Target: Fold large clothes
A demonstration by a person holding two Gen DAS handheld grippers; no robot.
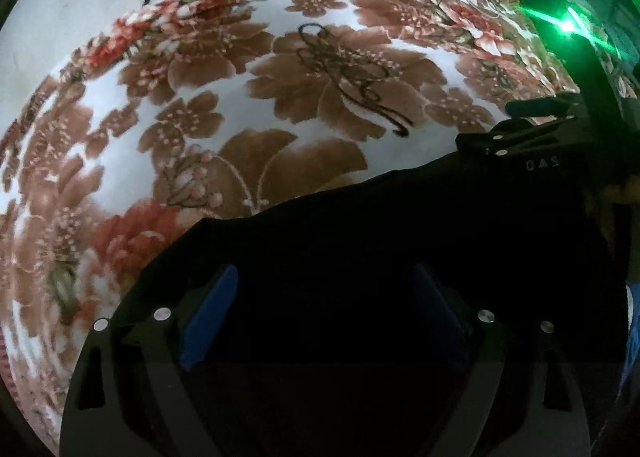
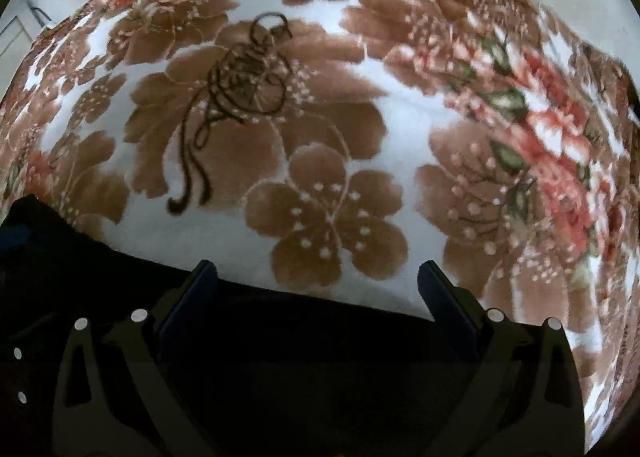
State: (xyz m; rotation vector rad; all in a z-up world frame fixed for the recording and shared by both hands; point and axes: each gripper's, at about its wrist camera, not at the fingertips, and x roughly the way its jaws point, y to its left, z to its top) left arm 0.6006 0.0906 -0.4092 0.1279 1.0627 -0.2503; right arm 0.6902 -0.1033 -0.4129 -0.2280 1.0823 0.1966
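Black garment lies on the floral blanket, spread under and ahead of both grippers. In the left wrist view the cloth fills the whole space between the blue pads and runs on past the fingertips; its far edge slants from low on the left side to high on the right, so its long axis seems to run crosswise to the fingers. The left gripper has its fingers wide apart, with nothing pinched that I can see; the dark cloth simply lies beneath them. The right gripper also stands with fingers apart, and here the garment's edge crosses just at the fingertips, with bare blanket beyond. So the right fingers sit at the hem, while the left ones are set well in over the cloth. Judging by this, the right hand is better placed to take the edge; the left would need to draw back toward its own edge first. The right gripper also shows at the right side of the left view, near the cloth's high corner.
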